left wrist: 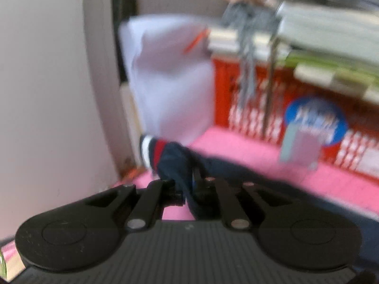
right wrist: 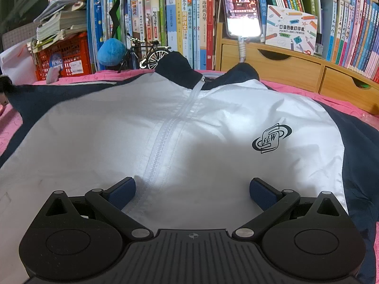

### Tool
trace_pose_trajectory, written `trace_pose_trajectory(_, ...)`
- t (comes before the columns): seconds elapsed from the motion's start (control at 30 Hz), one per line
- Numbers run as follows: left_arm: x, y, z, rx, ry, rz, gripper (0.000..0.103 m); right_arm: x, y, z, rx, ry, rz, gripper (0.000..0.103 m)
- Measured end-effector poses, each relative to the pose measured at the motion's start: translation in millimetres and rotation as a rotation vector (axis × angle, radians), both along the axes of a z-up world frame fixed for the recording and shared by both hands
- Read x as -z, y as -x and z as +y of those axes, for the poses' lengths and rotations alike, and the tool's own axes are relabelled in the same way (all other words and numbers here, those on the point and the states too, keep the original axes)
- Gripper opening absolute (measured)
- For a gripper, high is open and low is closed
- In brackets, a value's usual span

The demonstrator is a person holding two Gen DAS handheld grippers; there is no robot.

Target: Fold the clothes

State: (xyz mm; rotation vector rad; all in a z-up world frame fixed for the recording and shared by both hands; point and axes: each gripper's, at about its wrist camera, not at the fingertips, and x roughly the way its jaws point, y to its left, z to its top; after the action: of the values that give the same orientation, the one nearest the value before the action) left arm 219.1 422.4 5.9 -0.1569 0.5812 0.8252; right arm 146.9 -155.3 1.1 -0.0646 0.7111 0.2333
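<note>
A white jacket (right wrist: pixel 165 127) with navy sleeves, a navy collar and a white zipper (right wrist: pixel 163 142) down its front lies spread face up on a pink cloth (right wrist: pixel 336 99) that covers the desk. A dark crest (right wrist: pixel 271 139) is printed on the chest to the right of the zipper, and the collar points toward the bookshelf (right wrist: pixel 189 19) behind the jacket.

The right gripper (right wrist: pixel 192 190) hovers over the lower front of the jacket with its jaws spread wide, one blue pad on each side of the zipper, holding nothing. The left gripper (left wrist: pixel 187 189) has its jaws clenched on the navy sleeve (left wrist: pixel 175 163), close to the cuff (left wrist: pixel 151 150) with its white and red stripes; the sleeve rises off the pink cloth into the jaws.

The left wrist view is blurred. It alone shows the cuff, and a white bag (left wrist: pixel 170 80) behind the cuff. Both views show a red crate (left wrist: pixel 248 99) under stacked papers, to the left of the jacket. Only the right wrist view shows the whole jacket front, a lit phone (right wrist: pixel 242 7) on a stand above the collar, and a model bicycle (right wrist: pixel 146 54) left of the collar.
</note>
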Motion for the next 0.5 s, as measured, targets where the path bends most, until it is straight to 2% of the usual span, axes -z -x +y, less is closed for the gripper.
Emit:
trace_pose_trajectory(0.07, 7, -5, 5, -0.029, 0.057, 0.095, 0.009, 0, 0, 0, -0.001, -0.001, 0.000, 0.103)
trace_pose_trajectory(0.1, 8, -6, 5, -0.025, 0.061, 0.129, 0.010, 0, 0, 0, -0.001, -0.001, 0.000, 0.103)
trace_pose_trajectory(0.17, 8, -8, 2, -0.004, 0.044, 0.175, 0.011, 0, 0, 0, -0.002, -0.001, 0.000, 0.103)
trace_pose_trajectory(0.23, 7, -11, -3, 0.025, 0.027, 0.194, 0.020, 0, -1, 0, -0.003, -0.002, 0.000, 0.103)
trace_pose_trajectory(0.27, 6, -13, -4, 0.040, 0.025, 0.186, 0.035, 0, -1, 0, -0.004, -0.002, 0.000, 0.103)
trace_pose_trajectory(0.3, 3, -11, -7, 0.070, 0.039, 0.152, 0.063, 0, -1, 0, -0.005, -0.002, 0.000, 0.103)
trace_pose_trajectory(0.37, -8, 1, -20, 0.136, 0.079, 0.028, 0.089, 0, -1, -1, -0.006, -0.002, 0.000, 0.103)
trace_pose_trajectory(0.43, -20, 11, -37, 0.177, 0.099, -0.048, 0.089, 0, -1, -1, -0.007, -0.002, 0.000, 0.103)
trace_pose_trajectory(0.5, -33, 19, -55, 0.208, 0.119, -0.076, 0.089, 0, -2, -2, -0.010, -0.003, 0.000, 0.103)
